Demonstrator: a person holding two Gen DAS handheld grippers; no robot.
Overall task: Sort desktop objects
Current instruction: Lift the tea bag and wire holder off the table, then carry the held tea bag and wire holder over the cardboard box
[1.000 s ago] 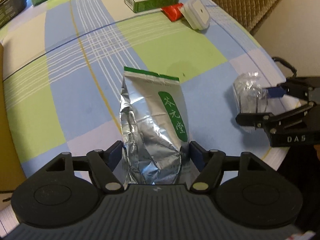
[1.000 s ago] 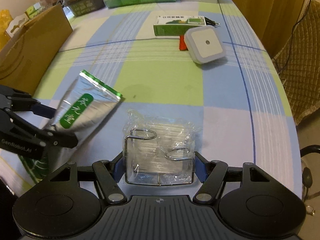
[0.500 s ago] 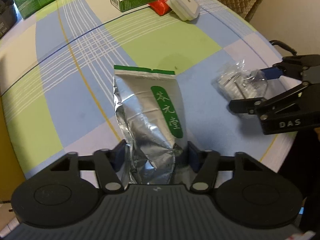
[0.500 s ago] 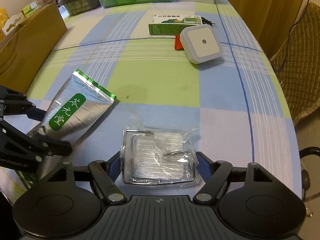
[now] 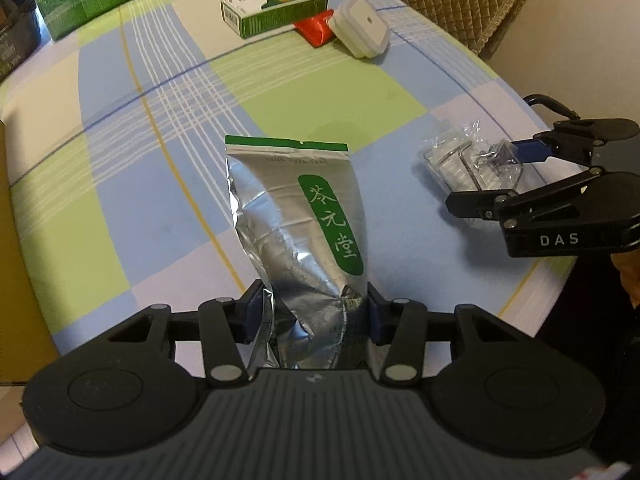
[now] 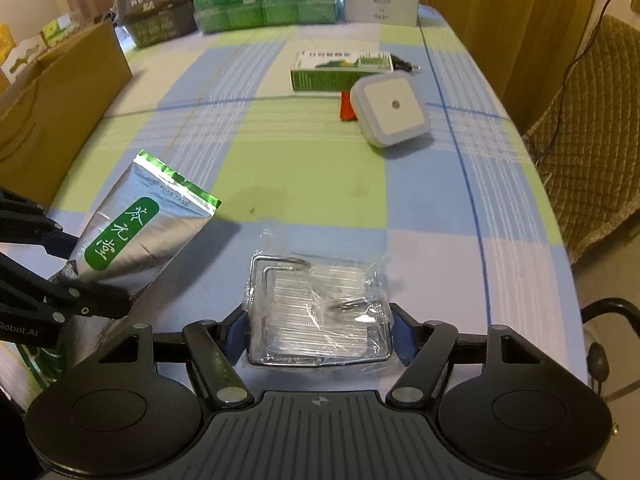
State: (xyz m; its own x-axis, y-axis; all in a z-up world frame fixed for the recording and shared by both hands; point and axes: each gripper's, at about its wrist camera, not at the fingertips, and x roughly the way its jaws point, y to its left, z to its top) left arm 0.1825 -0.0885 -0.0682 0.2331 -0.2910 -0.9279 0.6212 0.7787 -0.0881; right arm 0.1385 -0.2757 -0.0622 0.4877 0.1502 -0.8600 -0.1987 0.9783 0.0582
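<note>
The left claw point(image 5: 314, 312) was clamped on the crumpled lower end of a silver foil pouch with a green label point(image 5: 296, 216), whose sealed green top pointed to twelve o'clock above the blue-and-green checked surface point(image 5: 152, 184). At about two o'clock from it, the right claw point(image 6: 318, 332) gripped a clear plastic packet holding a bent wire rack point(image 6: 316, 308) near the surface's front edge. Far off toward twelve o'clock lay a green-and-white carton point(image 6: 340, 68), a red sachet point(image 6: 346, 106) and a white square night-light point(image 6: 390, 110), close together.
</note>
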